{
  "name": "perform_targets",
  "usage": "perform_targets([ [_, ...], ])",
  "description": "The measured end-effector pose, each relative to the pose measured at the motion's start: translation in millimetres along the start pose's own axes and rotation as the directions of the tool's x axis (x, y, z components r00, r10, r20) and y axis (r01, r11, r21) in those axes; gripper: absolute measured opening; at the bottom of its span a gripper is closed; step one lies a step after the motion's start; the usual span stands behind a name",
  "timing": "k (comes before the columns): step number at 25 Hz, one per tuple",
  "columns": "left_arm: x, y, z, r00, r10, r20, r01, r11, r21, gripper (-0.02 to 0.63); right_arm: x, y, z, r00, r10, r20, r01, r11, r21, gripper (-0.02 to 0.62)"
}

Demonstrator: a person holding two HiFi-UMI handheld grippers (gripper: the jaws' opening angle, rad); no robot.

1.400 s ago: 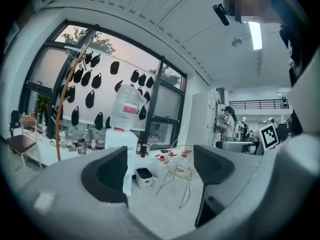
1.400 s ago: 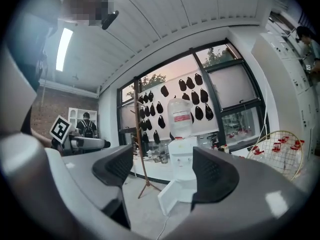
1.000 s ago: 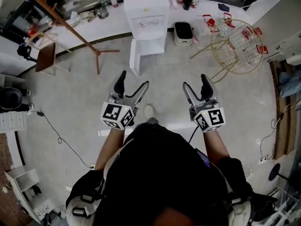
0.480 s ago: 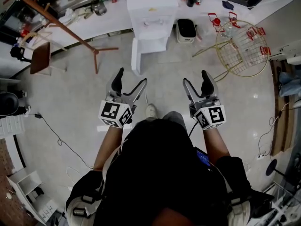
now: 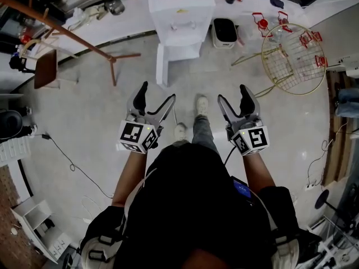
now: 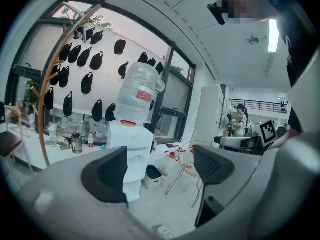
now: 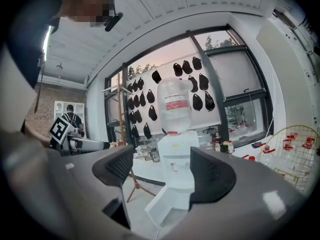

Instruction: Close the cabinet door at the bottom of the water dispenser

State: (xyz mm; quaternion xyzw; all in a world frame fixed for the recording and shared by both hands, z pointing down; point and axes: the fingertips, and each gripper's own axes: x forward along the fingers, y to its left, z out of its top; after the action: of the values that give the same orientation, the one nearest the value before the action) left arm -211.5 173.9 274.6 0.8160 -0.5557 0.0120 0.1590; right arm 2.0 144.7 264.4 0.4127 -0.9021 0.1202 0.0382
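Observation:
The white water dispenser [image 5: 179,15] stands against the far wall with a clear bottle [image 7: 175,101] on top. Its bottom cabinet door [image 5: 161,66] is swung out to the left and stands open; in the right gripper view the door [image 7: 162,204] angles out toward me. My left gripper [image 5: 157,94] and right gripper [image 5: 233,95] are held side by side over the floor, well short of the dispenser. Both are open with nothing between the jaws. The left gripper view shows the dispenser [image 6: 131,149] partly behind one finger [image 6: 107,176].
A wooden coat stand [image 5: 84,38] leans at the left of the dispenser, with a chair [image 5: 45,69] further left. A black-and-white bin [image 5: 224,32] and a gold wire rack [image 5: 293,58] sit at the right. A cable [image 5: 73,164] runs along the floor.
The person has stepped toward the dispenser, one shoe now out in front between the grippers. The dispenser sits slightly nearer. Both grippers stay open and empty.

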Motion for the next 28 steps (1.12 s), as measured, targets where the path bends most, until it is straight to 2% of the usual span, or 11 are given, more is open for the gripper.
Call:
perform_targets([
  [4,25.1,13.0,7.4,1.000,0.026,0.003,-0.026,1.000,0.001,0.405,32.3,-17.3,13.2,0.999,0.037,0.034,-0.038,0.999,0.018,0.349],
  [11,86.8,31.3,22.0,0.998,0.068,0.003,-0.068,0.998,0.011,0.405,86.7,-66.4,31.1,0.996,0.083,-0.028,-0.083,0.996,-0.021,0.348],
  [15,124.3,41.7,18.5,0.996,0.087,-0.017,-0.087,0.996,-0.019,0.405,120.1,-92.9,45.7,0.993,0.119,-0.004,-0.119,0.993,-0.025,0.345],
  [21,173.7,58.2,-2.9,0.992,0.121,-0.048,-0.122,0.992,-0.026,0.403,163.5,-127.2,25.7,0.983,0.170,-0.065,-0.171,0.985,-0.025,0.345],
  [28,207.0,88.5,-49.1,0.986,0.139,-0.097,-0.146,0.986,-0.074,0.394,217.6,-137.8,-19.3,0.971,0.215,-0.104,-0.217,0.976,-0.014,0.341],
])
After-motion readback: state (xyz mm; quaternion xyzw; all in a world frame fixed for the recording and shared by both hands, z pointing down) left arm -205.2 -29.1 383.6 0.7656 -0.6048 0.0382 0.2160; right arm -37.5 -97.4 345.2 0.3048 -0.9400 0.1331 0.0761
